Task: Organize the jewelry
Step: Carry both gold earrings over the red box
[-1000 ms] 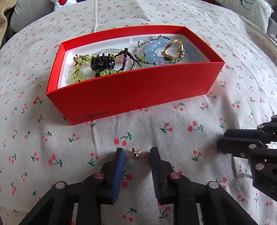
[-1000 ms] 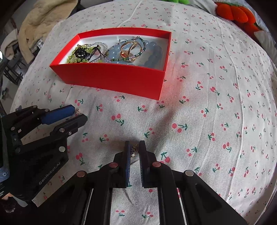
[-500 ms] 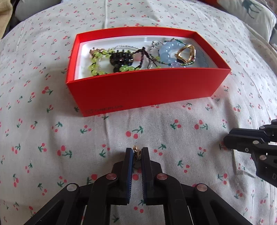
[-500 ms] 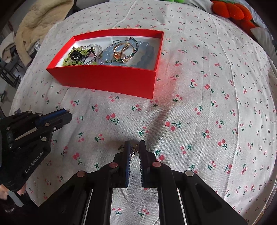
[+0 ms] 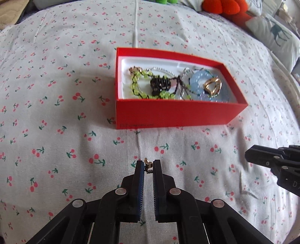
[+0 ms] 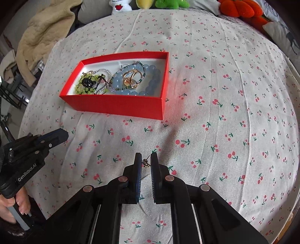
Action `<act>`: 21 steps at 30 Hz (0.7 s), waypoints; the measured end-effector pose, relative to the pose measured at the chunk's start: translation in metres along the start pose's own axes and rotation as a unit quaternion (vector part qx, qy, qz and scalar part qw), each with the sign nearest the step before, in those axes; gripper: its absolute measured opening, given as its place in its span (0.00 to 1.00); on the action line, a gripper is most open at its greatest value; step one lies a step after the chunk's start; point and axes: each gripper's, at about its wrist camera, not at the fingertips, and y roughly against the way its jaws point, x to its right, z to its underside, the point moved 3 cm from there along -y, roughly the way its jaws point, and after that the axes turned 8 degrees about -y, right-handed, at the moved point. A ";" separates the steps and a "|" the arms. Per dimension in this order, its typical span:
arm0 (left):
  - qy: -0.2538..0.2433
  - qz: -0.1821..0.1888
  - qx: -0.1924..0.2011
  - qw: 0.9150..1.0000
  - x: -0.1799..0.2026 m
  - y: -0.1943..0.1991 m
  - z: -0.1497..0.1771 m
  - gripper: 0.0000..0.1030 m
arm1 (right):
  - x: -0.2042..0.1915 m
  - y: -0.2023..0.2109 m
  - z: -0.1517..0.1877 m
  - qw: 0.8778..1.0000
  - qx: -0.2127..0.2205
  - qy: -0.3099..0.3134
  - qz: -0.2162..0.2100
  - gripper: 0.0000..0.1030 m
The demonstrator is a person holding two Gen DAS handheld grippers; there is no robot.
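Note:
My left gripper [image 5: 148,166] is shut on a small gold earring [image 5: 147,163], held a little above the cherry-print cloth in front of the red box [image 5: 174,114]. In the right wrist view my right gripper [image 6: 145,161] is shut on another small gold earring [image 6: 145,163], also lifted off the cloth. The red box [image 6: 120,104] holds a green bead bracelet [image 5: 137,88], a black hair claw [image 5: 160,84], blue bead bracelets [image 6: 150,82] and a gold ring [image 6: 131,77]. Each gripper shows at the edge of the other's view: the right gripper [image 5: 249,155] and the left gripper [image 6: 61,136].
The cherry-print cloth [image 6: 225,112] covers a bed. Plush toys [image 6: 238,9] and a pillow [image 5: 271,35] lie along the far edge. A beige blanket [image 6: 45,28] is piled at the far left. A person's hand [image 6: 11,206] grips the left tool's handle.
My left gripper closed on the earring that lay on the cloth and lifted it, rolling slightly. The right gripper rose a little with its earring. The box now looks farther off.

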 end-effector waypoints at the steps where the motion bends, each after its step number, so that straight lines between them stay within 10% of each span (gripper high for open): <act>1: 0.002 0.002 0.004 1.000 -0.001 0.003 -0.002 0.03 | -0.001 0.003 -0.001 1.000 0.003 -0.002 -0.003 0.09; 21: 0.019 -0.001 0.084 0.996 -0.007 -0.001 -0.080 0.03 | -0.033 0.007 -0.085 0.991 0.111 -0.050 -0.048 0.10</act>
